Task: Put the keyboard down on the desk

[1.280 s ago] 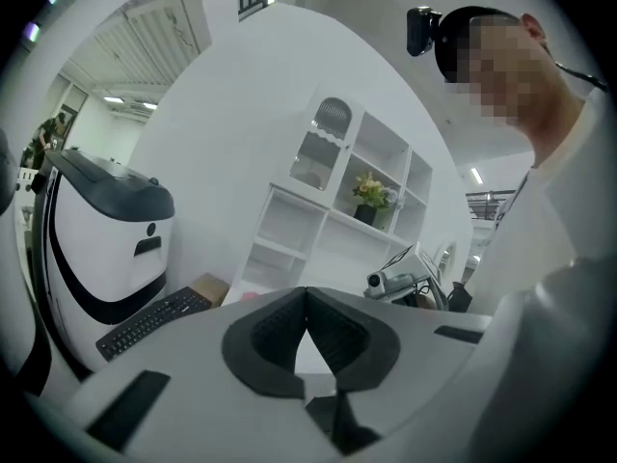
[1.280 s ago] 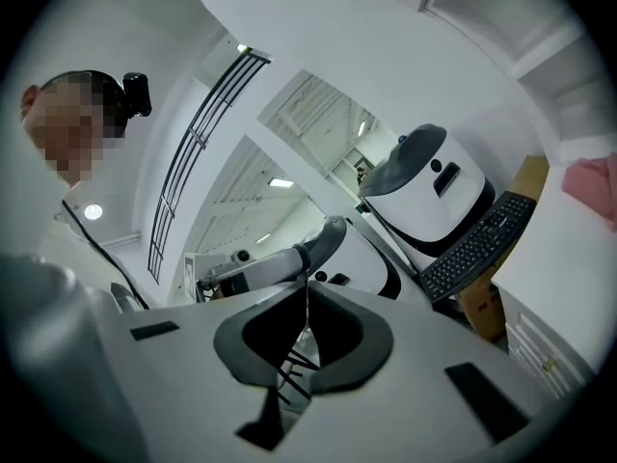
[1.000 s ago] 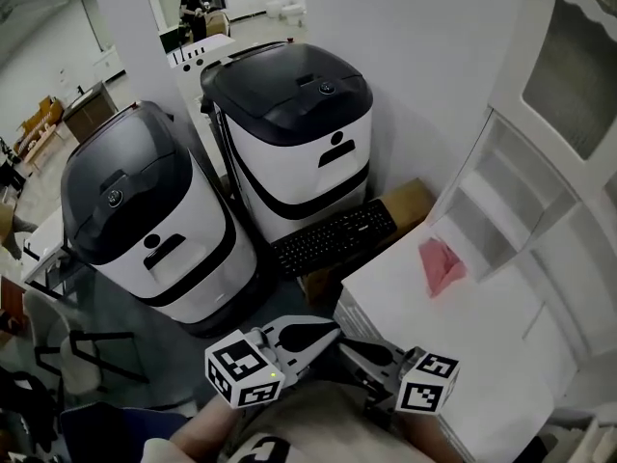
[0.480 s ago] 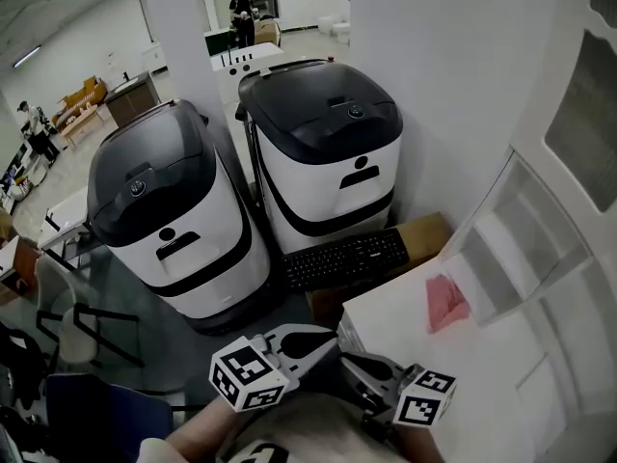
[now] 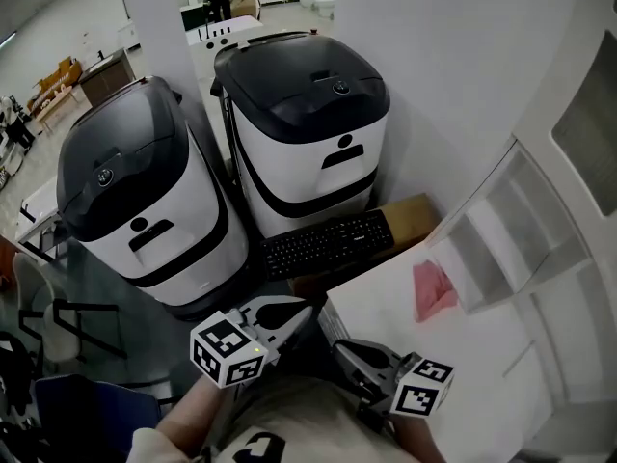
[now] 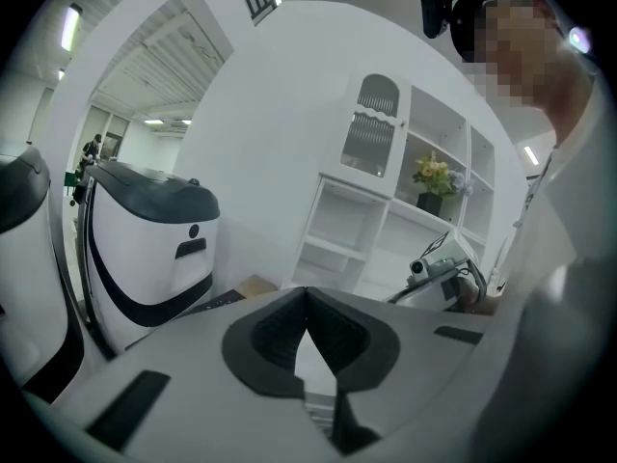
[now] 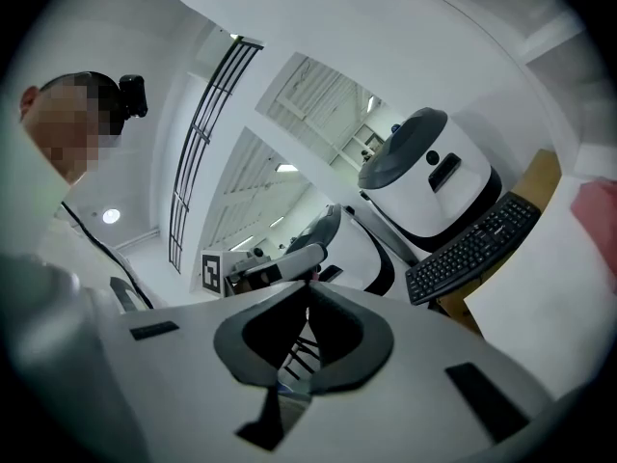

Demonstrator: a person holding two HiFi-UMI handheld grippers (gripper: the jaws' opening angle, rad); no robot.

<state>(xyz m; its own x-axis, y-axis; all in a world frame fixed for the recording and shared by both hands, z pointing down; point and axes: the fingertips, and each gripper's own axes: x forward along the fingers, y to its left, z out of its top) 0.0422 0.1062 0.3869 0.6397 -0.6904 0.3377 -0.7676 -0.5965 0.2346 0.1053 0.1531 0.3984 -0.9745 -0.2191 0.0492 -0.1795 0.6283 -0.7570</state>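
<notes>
Keyboard (image 5: 328, 244): black, keys up, lying flat on a cardboard box (image 5: 410, 215). It is not on the desk (image 5: 463, 365). It sits just beyond the desk's near-left edge, in front of the two white machines with black lids (image 5: 299, 114). Its long axis runs left to right across your head view, with the right end a little farther from you.

Your left hand-held gripper (image 5: 289, 313) has its jaws together with nothing between them. It is held low in front of you, well short of the keyboard.

Your right hand-held gripper (image 5: 345, 350) is also closed and empty, just beside the left one at the desk's near edge.

A pink cloth (image 5: 431, 290) lies on the desk near a white shelf unit (image 5: 521, 230).
</notes>
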